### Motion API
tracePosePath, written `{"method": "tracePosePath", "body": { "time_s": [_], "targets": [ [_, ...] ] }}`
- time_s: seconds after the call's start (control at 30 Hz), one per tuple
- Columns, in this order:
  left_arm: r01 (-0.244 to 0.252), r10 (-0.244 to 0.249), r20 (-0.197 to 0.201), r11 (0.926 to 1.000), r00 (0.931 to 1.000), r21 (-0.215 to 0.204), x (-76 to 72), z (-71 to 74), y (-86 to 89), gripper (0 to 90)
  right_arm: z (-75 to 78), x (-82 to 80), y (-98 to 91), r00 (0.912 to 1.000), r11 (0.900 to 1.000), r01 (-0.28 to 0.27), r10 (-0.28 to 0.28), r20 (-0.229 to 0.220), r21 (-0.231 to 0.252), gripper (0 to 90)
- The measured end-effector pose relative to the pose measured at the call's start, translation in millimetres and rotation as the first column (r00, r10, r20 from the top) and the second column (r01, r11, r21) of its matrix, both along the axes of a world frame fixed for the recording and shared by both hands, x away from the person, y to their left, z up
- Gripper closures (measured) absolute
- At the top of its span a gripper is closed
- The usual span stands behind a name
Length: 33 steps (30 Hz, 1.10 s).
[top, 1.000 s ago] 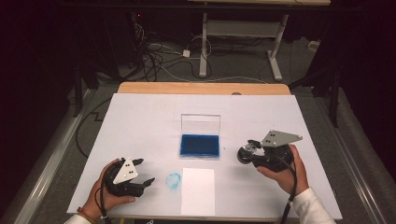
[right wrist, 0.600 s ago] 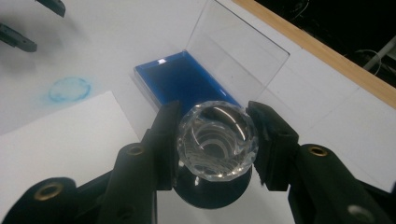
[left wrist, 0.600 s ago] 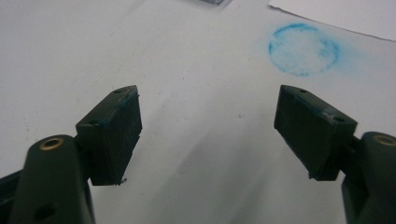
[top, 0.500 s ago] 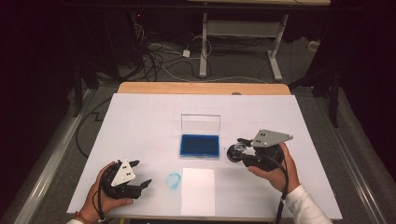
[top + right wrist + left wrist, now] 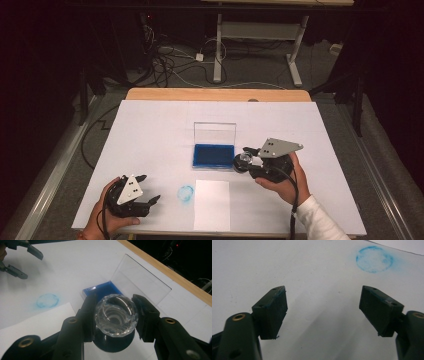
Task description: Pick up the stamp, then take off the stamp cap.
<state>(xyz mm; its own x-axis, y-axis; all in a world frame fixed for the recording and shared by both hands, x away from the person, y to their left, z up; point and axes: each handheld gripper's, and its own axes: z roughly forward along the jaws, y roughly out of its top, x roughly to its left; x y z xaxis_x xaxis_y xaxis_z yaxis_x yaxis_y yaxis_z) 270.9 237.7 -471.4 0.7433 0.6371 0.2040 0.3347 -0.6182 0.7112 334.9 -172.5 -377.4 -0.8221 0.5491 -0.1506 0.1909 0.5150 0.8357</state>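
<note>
My right gripper (image 5: 243,161) (image 5: 115,307) is shut on a stamp with a faceted clear knob (image 5: 116,316) and a black round base (image 5: 113,343). It holds the stamp (image 5: 242,159) just right of an open ink pad (image 5: 214,155) (image 5: 100,290), whose blue pad lies flat and whose clear lid (image 5: 215,133) (image 5: 140,280) stands up behind. My left gripper (image 5: 149,188) (image 5: 323,312) rests open near the table's front left, nothing between its jaws. A blue ring print (image 5: 185,193) (image 5: 374,259) (image 5: 47,300) marks the white table cover just beyond it.
A white paper sheet (image 5: 211,205) (image 5: 32,325) lies at the front centre, right of the ring print. The table's wooden far edge (image 5: 215,94) shows beyond the white cover. Cables and a desk frame (image 5: 250,35) sit on the floor behind.
My right gripper has carried the stamp leftward, from the table's right side up to the ink pad's right edge. The left gripper has stayed open and shifted only slightly.
</note>
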Motion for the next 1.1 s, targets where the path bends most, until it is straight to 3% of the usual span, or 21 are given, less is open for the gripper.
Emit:
{"method": "tracePosePath", "body": {
  "time_s": [0.07,0.2,0.37,0.5,0.73,0.83,0.9,1.0,1.1],
  "targets": [
    [0.003,-0.003,0.013,1.0,0.9999,0.0,0.7,0.6,-0.6,21.3,0.6,-0.5,2.6,0.9999,0.9999,-0.011,0.011,0.003,0.002,57.4],
    [0.002,-0.002,-0.001,0.9995,1.0,-0.032,1.0,0.6,-2.1,20.8,-0.4,-0.3,7.1,0.9997,0.9997,-0.024,0.024,0.001,0.007,57.4],
    [-0.001,0.001,-0.013,0.9992,0.9999,-0.04,1.1,0.1,-4.2,20.8,-2.8,0.7,14.8,0.9992,0.9991,-0.039,0.039,-0.006,0.013,57.4],
    [0.015,-0.015,-0.015,0.9993,0.9998,-0.034,3.9,0.5,-9.4,20.9,-3.2,-1.8,24.0,0.9983,0.9982,-0.058,0.058,-0.006,0.01,57.4],
    [0.05,-0.05,-0.001,0.9954,0.9987,-0.082,8.3,8.7,-22.1,21.8,-3.0,-4.6,44.3,0.9946,0.9944,-0.103,0.103,-0.009,0.022,57.4],
    [0.072,-0.072,0.004,0.9914,0.9974,-0.109,8.6,11.1,-27.7,23.0,-1.8,-5.2,52.7,0.9923,0.992,-0.123,0.124,-0.008,0.028,57.4],
    [0.119,-0.119,0.009,0.9823,0.9929,-0.145,8.3,13.1,-30.6,27.4,-1.5,-5.5,58.4,0.9906,0.9901,-0.135,0.136,-0.014,0.037,57.4],
    [0.145,-0.144,0.015,0.9736,0.9894,-0.176,9.8,15.8,-39.2,27.5,-1.4,-6.1,67.4,0.9874,0.9866,-0.155,0.156,-0.024,0.051,57.5],
    [0.154,-0.152,0.023,0.9727,0.9881,-0.173,12.9,17.1,-49.0,22.8,-3.0,-6.6,79.2,0.9841,0.9832,-0.173,0.175,-0.031,0.06,57.4]
  ]
}}
